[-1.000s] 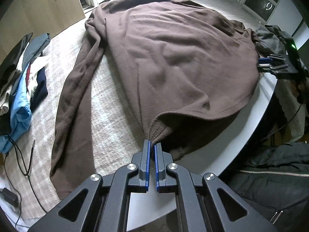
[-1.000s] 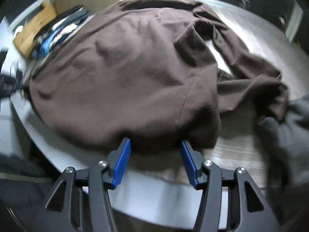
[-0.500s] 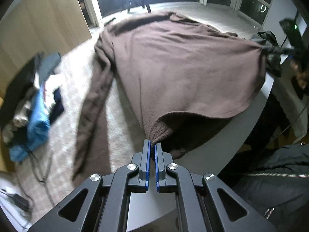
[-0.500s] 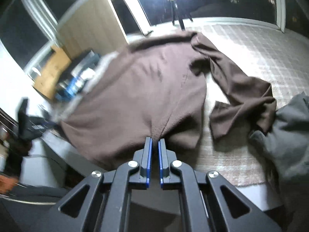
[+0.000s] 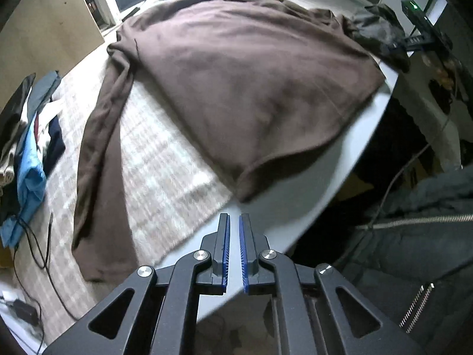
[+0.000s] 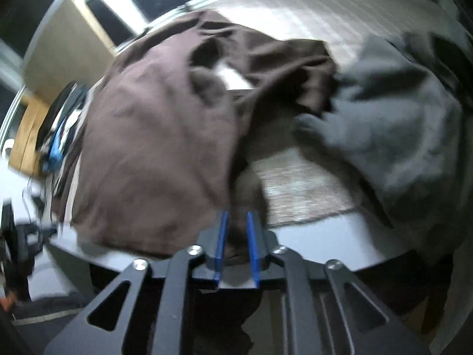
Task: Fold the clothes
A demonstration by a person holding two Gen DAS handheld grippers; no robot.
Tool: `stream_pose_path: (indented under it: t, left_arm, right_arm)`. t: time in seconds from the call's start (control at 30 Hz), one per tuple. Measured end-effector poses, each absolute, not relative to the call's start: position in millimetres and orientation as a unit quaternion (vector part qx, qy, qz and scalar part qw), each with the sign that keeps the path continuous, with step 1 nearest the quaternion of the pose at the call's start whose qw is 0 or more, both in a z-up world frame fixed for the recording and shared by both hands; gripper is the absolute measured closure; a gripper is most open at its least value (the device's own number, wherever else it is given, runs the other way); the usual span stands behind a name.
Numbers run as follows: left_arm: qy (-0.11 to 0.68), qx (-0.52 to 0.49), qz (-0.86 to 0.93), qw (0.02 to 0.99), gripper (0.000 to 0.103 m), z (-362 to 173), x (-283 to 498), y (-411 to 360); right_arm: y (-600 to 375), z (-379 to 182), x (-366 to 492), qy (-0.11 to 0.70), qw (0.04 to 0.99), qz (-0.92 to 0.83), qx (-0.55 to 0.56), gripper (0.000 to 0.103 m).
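Brown sweater spread flat, body across the middle of the bench. Fleecy, lightly creased. Bottom hem runs along the bench's near white edge; near corner of the hem curls up a little. One sleeve lies long and straight down the left side on the checked beige cloth that covers the bench.

Left claw: jaws a narrow slit, opening. Nothing between them. Tips sit just short of the hem corner, not touching it.

Right wrist view, blurred: same sweater, its other sleeve bunched and folded against a grey garment lying to the right.

Right claw: jaws a modest gap, opening. Brown fabric of the hem sits between the blue pads; whether the pads press on it I cannot tell through the blur.

Pile of other clothes at the far left of the bench.
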State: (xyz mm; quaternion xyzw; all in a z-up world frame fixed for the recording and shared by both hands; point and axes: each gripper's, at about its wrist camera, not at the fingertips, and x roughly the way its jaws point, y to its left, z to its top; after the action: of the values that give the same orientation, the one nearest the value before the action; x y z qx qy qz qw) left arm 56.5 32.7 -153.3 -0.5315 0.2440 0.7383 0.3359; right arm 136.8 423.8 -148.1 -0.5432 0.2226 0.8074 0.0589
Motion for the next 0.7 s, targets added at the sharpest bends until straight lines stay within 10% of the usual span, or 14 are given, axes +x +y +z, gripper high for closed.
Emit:
stream_pose_path:
  t: [0.27,0.5,0.7]
  left_arm:
    - [0.309,-0.499,0.718,0.374,0.075,-187,49,72]
    - [0.219,-0.538,0.680,0.447,0.103,-175,62,63]
    - [0.253,-0.543,0.694,0.399,0.098,-171,78,39]
  right_arm:
    - [406,-153,140,0.214,0.026,0.808,-0.549,0.077]
    - [400,-160,141,0.210,0.028,0.805,-0.554,0.077]
    - [400,-162,142,0.216,0.018,0.809,-0.546,0.077]
